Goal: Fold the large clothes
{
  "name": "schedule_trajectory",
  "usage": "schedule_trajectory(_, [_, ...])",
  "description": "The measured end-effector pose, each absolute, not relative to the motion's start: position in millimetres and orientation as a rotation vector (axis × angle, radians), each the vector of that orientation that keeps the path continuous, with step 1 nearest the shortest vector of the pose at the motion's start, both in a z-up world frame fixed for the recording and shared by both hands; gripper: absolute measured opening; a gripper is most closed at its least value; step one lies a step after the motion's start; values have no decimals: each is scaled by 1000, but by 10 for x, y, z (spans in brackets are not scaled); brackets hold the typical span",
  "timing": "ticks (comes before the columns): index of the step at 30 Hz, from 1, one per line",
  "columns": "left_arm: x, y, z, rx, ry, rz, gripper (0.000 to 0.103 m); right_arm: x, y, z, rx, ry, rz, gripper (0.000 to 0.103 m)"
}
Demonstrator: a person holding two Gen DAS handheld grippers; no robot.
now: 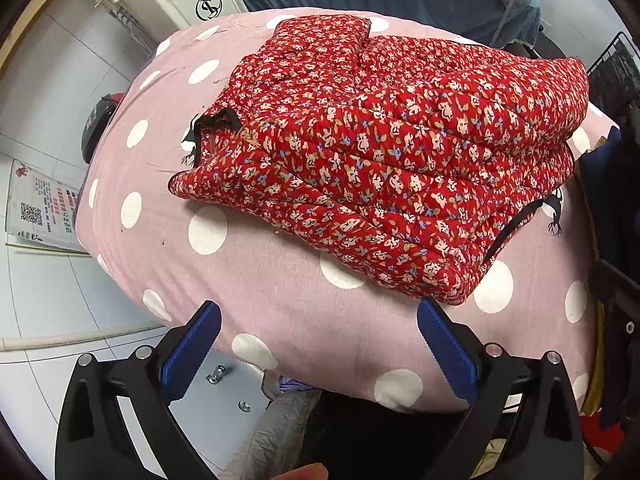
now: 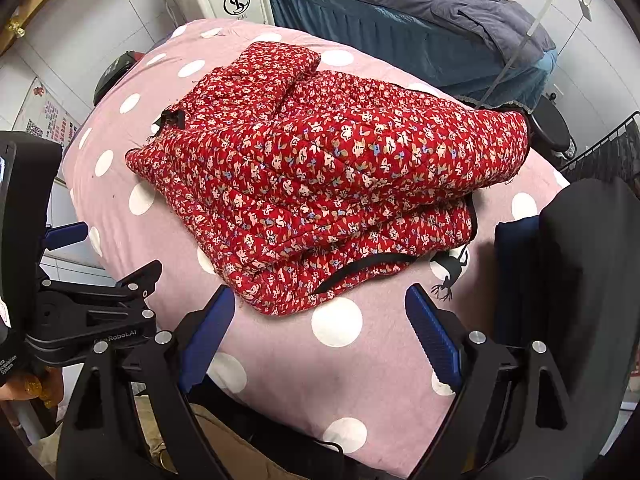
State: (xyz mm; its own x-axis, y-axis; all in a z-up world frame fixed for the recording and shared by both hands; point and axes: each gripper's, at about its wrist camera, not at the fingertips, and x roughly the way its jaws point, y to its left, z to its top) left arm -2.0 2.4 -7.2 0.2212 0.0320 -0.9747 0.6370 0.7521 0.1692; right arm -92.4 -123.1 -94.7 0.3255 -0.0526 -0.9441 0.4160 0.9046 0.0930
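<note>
Folded on pink polka-dot sheet (image 1: 280,320): quilted red floral jacket (image 1: 400,152), padded, stitched in rows, long axis diagonal, collar toward far-left edge. Left gripper (image 1: 318,344) and right gripper (image 2: 320,332) spread apart, empty, short of the jacket's near edge.

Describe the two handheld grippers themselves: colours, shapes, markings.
The left gripper and right gripper match: black angular plastic frames with triangular cut-outs and silver pivot bolts, each carrying two blue ribbed finger pads. White lettering marks the left gripper's body, visible in the right wrist view.
</note>
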Motion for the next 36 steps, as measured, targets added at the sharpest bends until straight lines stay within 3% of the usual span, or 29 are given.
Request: schedule_trajectory(36, [-59,69,-107,624,1324,-466,96,-1001,-1196,-938,345,1204,-325,86])
